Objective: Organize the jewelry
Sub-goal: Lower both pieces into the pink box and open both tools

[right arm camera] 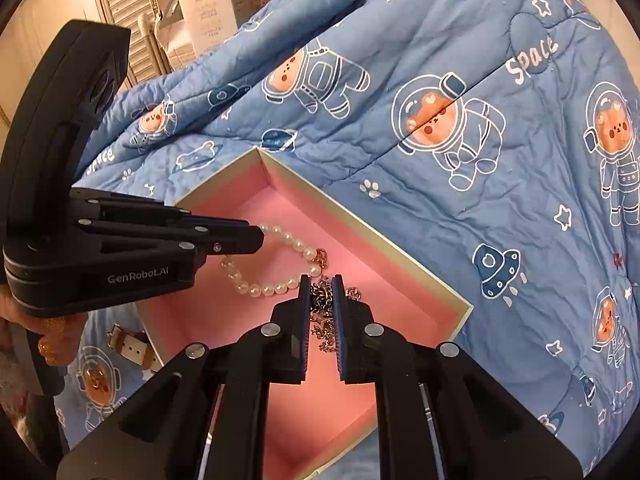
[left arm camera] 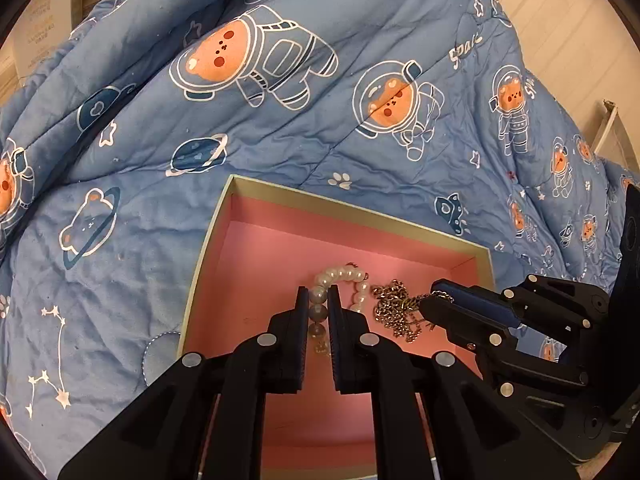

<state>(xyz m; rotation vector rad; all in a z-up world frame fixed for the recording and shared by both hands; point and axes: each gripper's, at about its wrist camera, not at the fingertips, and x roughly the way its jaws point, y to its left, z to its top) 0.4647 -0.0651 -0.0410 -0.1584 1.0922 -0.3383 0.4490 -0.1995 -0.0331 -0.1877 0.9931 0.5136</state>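
Note:
A pink-lined open box (left arm camera: 344,208) (right arm camera: 360,220) lies on a blue quilt. Inside it lie a pearl bracelet (left arm camera: 344,274) (right arm camera: 280,286) and a gold chain (left arm camera: 394,306) (right arm camera: 352,293). My left gripper (left arm camera: 319,298) (right arm camera: 260,236) is shut on the pearl bracelet, with pearls pinched between its pads just above the box floor. My right gripper (right arm camera: 321,286) (left arm camera: 434,298) is shut on the gold chain, whose links bunch between and below its fingers. The two grippers sit side by side inside the box, left one to the left.
The blue astronaut-bear quilt (left arm camera: 280,120) (right arm camera: 480,160) rises in folds behind and around the box. A watch with a white strap (right arm camera: 132,346) lies on the quilt left of the box. Cartons (right arm camera: 208,4) stand at the back left.

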